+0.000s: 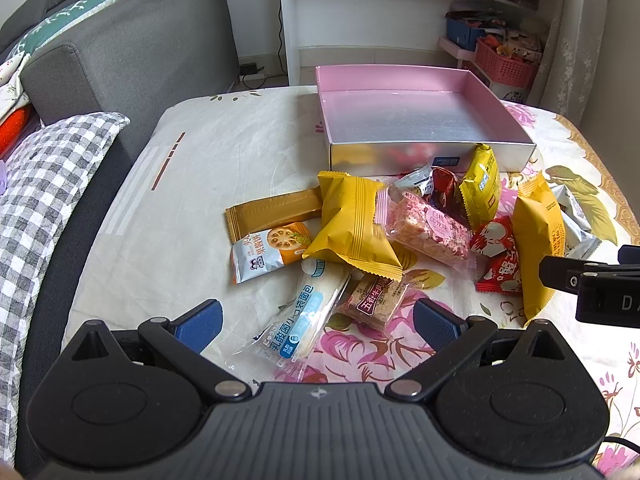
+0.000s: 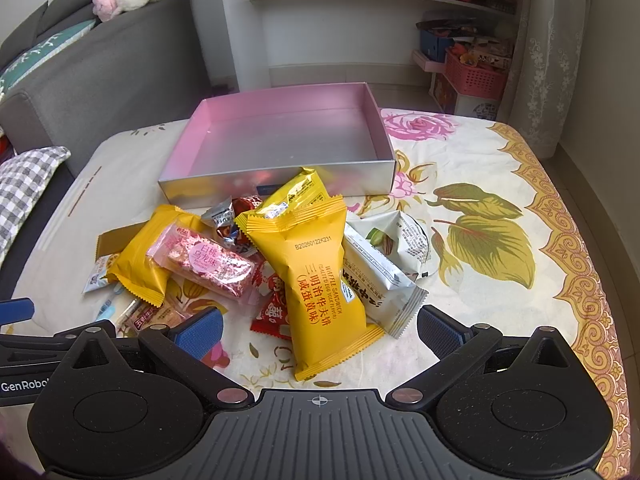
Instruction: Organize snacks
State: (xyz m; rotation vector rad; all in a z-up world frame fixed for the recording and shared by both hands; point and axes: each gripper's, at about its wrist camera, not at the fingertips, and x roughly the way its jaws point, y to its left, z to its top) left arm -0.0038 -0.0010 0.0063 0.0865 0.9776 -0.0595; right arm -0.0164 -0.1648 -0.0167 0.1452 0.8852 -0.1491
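A pile of wrapped snacks lies on the floral tablecloth in front of an empty pink-lined silver box [image 1: 420,120] [image 2: 280,140]. My left gripper [image 1: 318,322] is open, its blue pads either side of a clear bread packet with blue print [image 1: 304,312] and a brown cereal bar [image 1: 374,300]. A yellow pack [image 1: 352,224] and a pink bar [image 1: 430,228] lie beyond. My right gripper [image 2: 320,330] is open around the near end of a yellow waffle sandwich pack [image 2: 316,284]. A white pack [image 2: 380,284] lies to its right, red packets [image 2: 274,304] to its left.
A grey sofa [image 1: 132,52] with a checked cushion [image 1: 44,184] stands left of the table. A white shelf unit [image 1: 380,8] and pink baskets [image 2: 474,76] stand behind. The right gripper's body shows at the right edge of the left wrist view [image 1: 600,284].
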